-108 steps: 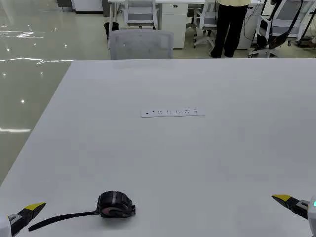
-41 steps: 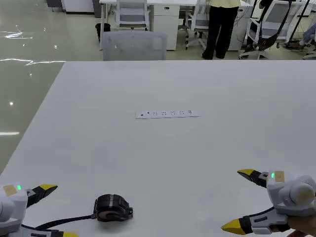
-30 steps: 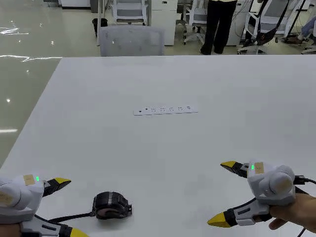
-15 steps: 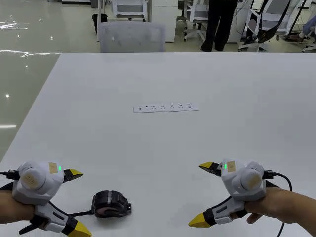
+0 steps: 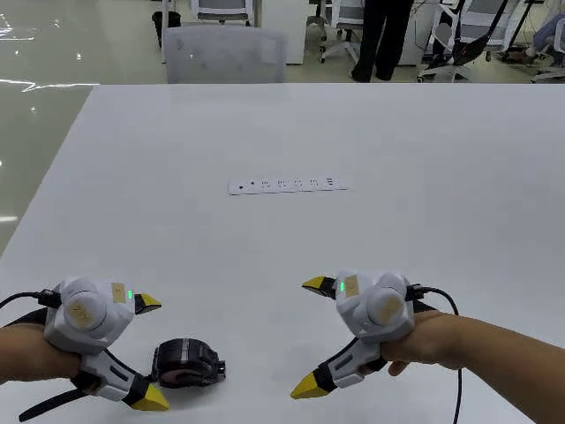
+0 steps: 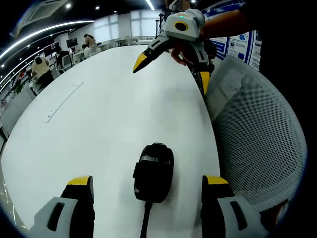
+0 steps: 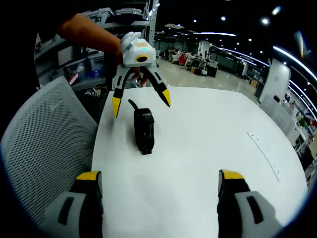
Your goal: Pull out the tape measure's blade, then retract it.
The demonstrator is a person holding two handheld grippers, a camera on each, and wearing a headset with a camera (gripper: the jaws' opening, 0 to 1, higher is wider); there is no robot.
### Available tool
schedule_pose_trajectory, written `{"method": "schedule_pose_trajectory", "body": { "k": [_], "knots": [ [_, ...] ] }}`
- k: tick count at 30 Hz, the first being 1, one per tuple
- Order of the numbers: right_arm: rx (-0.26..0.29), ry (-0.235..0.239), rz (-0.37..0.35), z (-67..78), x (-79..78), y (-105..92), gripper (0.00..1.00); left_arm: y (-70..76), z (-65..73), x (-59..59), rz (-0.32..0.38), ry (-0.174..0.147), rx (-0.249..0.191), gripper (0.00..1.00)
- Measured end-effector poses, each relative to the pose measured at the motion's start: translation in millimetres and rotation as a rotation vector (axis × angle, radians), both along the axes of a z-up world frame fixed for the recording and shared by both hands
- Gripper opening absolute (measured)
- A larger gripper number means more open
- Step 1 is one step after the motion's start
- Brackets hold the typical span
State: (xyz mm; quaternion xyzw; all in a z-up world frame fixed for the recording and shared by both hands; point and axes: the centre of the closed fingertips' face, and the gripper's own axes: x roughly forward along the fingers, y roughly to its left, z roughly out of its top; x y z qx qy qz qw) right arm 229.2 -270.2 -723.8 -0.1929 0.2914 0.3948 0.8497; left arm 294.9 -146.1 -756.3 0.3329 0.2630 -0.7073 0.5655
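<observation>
Tape measure: black case [image 5: 187, 362] lies on the bench [image 5: 397, 177] at 7 o'clock in the head view, blade not drawn.
Left gripper [image 5: 150, 352]: at the case's 9 o'clock, jaws spread wide, case just ahead of them, untouched.
Right gripper [image 5: 309, 335]: at its 3 o'clock, apart, jaws wide and empty.
Progress: apparently nothing done; grasp, pull and retract remain.
Surroundings: power strip [image 5: 287, 185] at 12 o'clock, well apart; chair [image 5: 225, 55] beyond; nothing obstructs.

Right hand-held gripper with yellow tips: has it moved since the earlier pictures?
Yes. Judged against the flat white power strip, the right hand-held gripper has come leftwards, from the view's right edge toward the round black tape measure.
</observation>
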Motion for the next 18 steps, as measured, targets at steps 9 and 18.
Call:
{"method": "schedule_pose_trajectory", "body": {
  "k": [9,18],
  "knots": [
    [0.010,0.016,0.014,-10.9,9.7,16.1,0.98,-3.2,-14.4,-4.1,-0.038,0.004,0.059,0.75],
    [0.023,0.052,0.029,-21.6,14.7,30.8,0.94,-0.1,-22.2,-8.9,-0.077,-0.003,0.116,0.45]
  ]
}}
